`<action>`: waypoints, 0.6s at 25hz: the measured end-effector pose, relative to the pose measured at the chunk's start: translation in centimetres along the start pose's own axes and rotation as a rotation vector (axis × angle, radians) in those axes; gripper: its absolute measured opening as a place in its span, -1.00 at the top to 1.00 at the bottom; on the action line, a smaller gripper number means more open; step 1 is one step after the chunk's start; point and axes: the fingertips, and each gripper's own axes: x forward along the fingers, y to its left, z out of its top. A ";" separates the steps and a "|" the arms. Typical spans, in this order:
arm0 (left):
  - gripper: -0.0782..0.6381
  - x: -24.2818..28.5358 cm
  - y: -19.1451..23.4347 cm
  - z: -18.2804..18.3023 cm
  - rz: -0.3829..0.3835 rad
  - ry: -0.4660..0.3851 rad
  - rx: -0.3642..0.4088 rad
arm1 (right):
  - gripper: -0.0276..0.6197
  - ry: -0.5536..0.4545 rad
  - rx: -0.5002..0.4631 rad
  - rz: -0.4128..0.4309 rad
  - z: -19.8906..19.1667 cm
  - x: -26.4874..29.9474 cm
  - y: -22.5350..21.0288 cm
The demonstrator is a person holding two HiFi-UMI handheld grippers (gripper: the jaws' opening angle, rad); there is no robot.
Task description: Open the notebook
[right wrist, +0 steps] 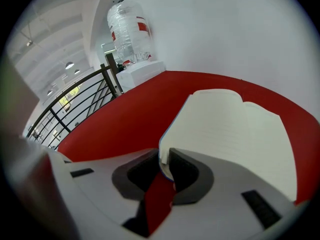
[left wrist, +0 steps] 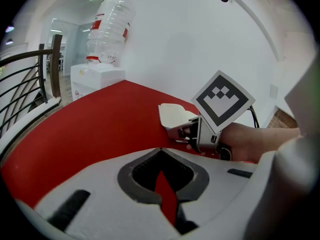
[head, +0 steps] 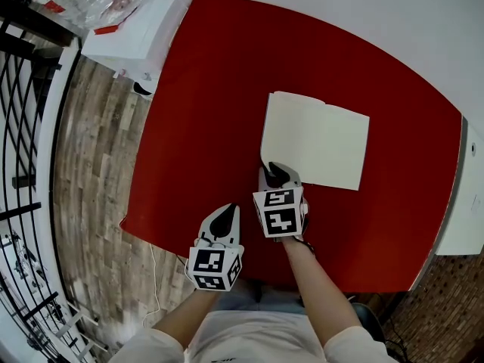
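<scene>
The notebook (head: 318, 138) lies open on the red table (head: 204, 112), cream pages up, spine running away from me. My right gripper (head: 274, 171) is at its near left corner. In the right gripper view the page corner (right wrist: 165, 156) and its blue cover edge sit between the narrowly parted jaws of that gripper (right wrist: 164, 159); the open pages (right wrist: 235, 129) spread beyond. My left gripper (head: 226, 209) hovers over bare red table left of the notebook, shut and empty (left wrist: 160, 150). The left gripper view shows the right gripper (left wrist: 187, 131) at the notebook's raised corner (left wrist: 175, 115).
A white water dispenser (head: 140, 36) with a clear bottle (left wrist: 107, 29) stands off the table's far left corner. A black railing (head: 23, 127) runs along the wooden floor at left. A white ledge (head: 465, 195) borders the table's right side.
</scene>
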 end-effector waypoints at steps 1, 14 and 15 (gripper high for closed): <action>0.76 0.0 0.1 0.0 0.000 0.001 -0.001 | 0.77 -0.005 0.007 0.003 0.0 0.0 0.1; 0.76 0.0 0.4 -0.5 -0.008 0.009 0.004 | 0.53 -0.023 0.069 0.044 -0.2 0.3 0.6; 0.76 -0.1 0.3 -0.5 -0.008 0.009 0.005 | 0.53 -0.025 0.068 0.041 -0.2 0.3 0.6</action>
